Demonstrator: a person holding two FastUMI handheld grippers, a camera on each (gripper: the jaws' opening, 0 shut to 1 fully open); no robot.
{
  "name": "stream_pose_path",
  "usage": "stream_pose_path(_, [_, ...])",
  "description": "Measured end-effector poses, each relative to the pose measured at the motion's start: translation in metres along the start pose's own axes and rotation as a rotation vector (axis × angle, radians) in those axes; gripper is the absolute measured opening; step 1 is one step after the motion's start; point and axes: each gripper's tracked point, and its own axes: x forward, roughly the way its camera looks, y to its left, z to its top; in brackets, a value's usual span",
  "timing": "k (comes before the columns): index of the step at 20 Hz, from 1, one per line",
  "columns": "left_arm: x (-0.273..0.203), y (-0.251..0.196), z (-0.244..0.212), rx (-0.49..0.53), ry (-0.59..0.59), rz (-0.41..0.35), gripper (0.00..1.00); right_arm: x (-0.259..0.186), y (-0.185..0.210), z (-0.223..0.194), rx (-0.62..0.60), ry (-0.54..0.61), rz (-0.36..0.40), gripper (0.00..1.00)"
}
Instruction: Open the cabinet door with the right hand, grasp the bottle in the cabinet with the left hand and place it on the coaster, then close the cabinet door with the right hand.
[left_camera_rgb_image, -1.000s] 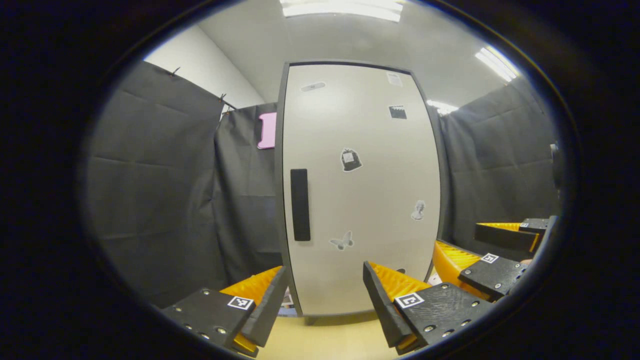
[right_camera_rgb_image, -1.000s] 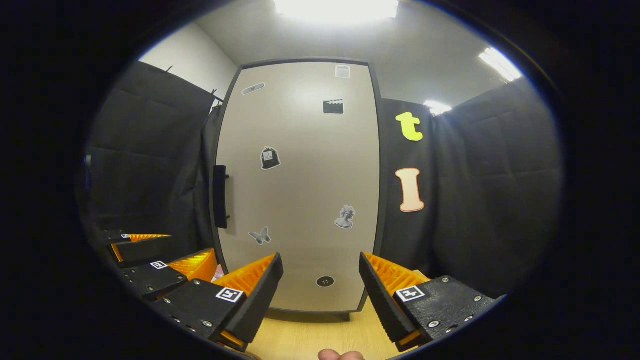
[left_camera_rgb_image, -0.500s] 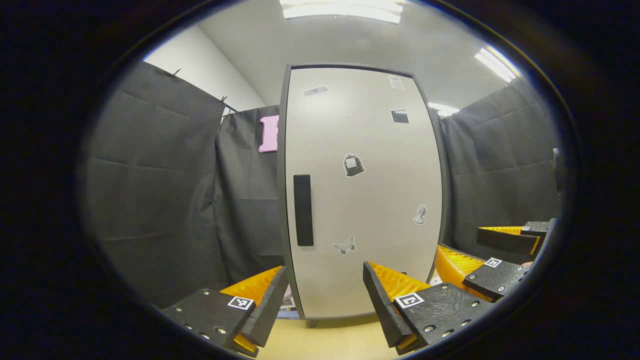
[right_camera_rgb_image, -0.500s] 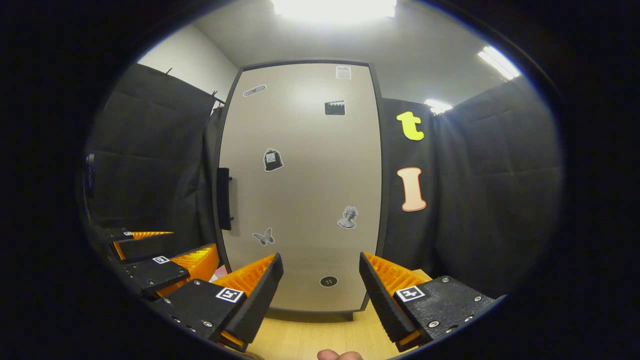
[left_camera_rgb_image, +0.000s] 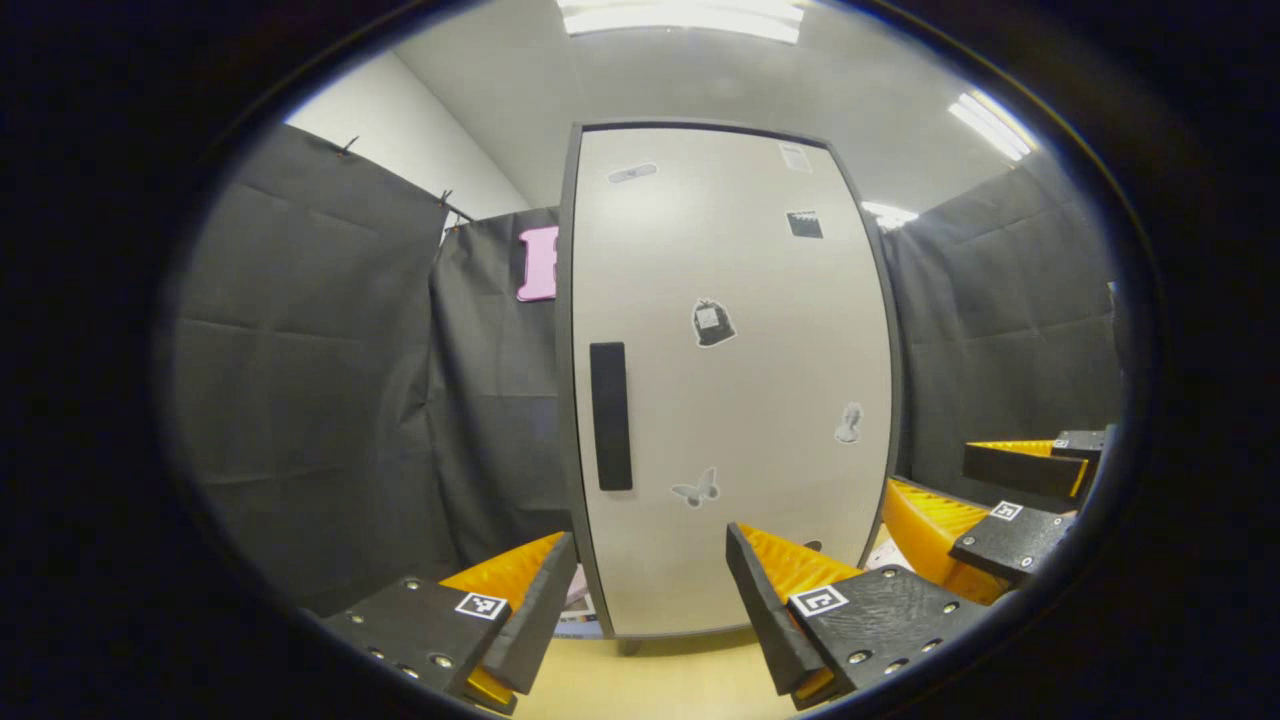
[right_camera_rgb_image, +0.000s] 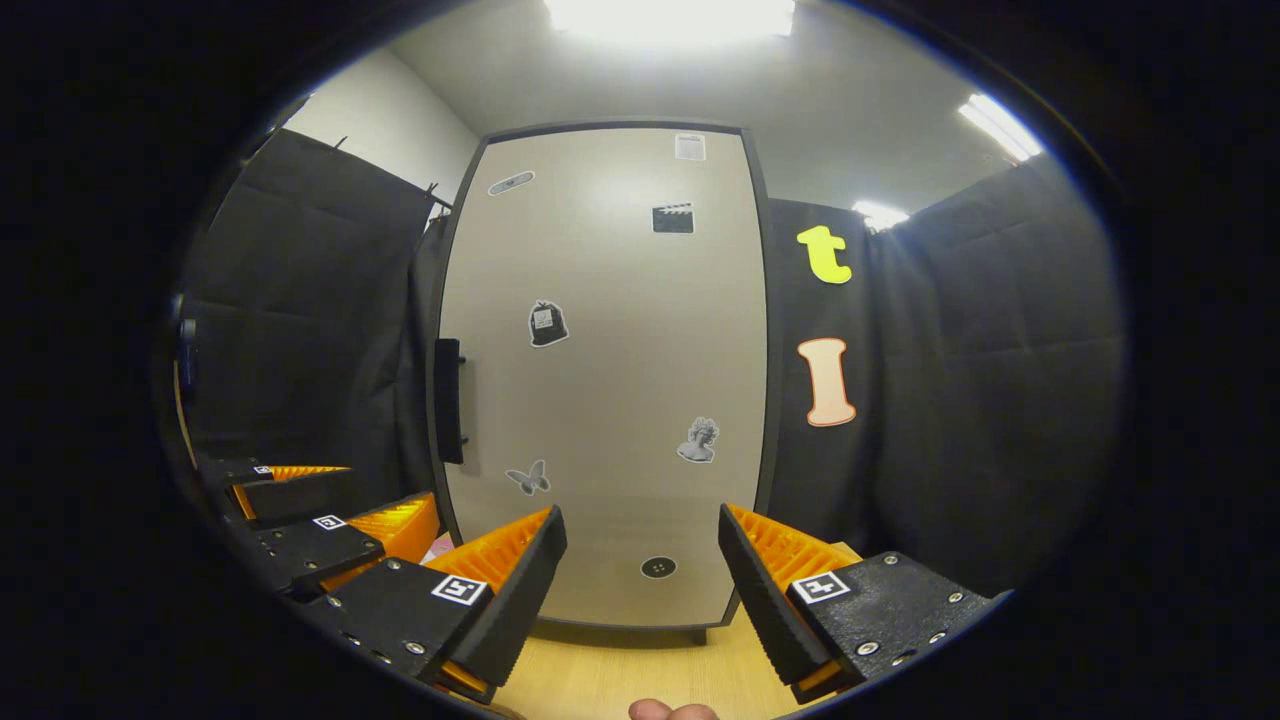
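**Door shut, both grippers spread in front of it**

You face the tall beige cabinet door (left_camera_rgb_image: 730, 380) straight ahead of your left gripper (left_camera_rgb_image: 650, 610), standing upright and closed, its long axis vertical. Its black bar handle (left_camera_rgb_image: 610, 415) runs vertically near the door's left edge, above your left finger. Your right gripper (right_camera_rgb_image: 640, 590) is spread wide, holding nothing, the door directly ahead and the handle (right_camera_rgb_image: 447, 400) up to its left. Your left gripper is spread too, empty. Stickers dot the door; black cloth hangs either side; a pale wooden tabletop (right_camera_rgb_image: 600, 680) lies below.
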Motion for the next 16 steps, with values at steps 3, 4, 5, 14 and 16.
stream_pose_path(3, [-0.001,0.0,0.002,0.0,-0.007,-0.005,0.87,0.004,-0.002,0.003,-0.001,-0.004,-0.002,0.95])
stream_pose_path(4, [0.0,0.0,0.002,0.002,-0.01,-0.007,0.87,0.005,-0.002,0.004,-0.004,-0.007,-0.002,0.95])
stream_pose_path(5, [0.0,0.0,0.003,0.006,-0.013,-0.007,0.87,0.006,-0.001,0.004,-0.005,-0.01,-0.002,0.95])
stream_pose_path(14, [-0.019,0.033,0.0,0.013,-0.023,0.028,0.87,0.035,0.028,0.025,-0.026,-0.05,0.057,0.95])
stream_pose_path(16, [-0.029,0.047,-0.001,0.018,-0.031,0.048,0.92,0.044,0.04,0.031,-0.021,-0.056,0.083,0.95])
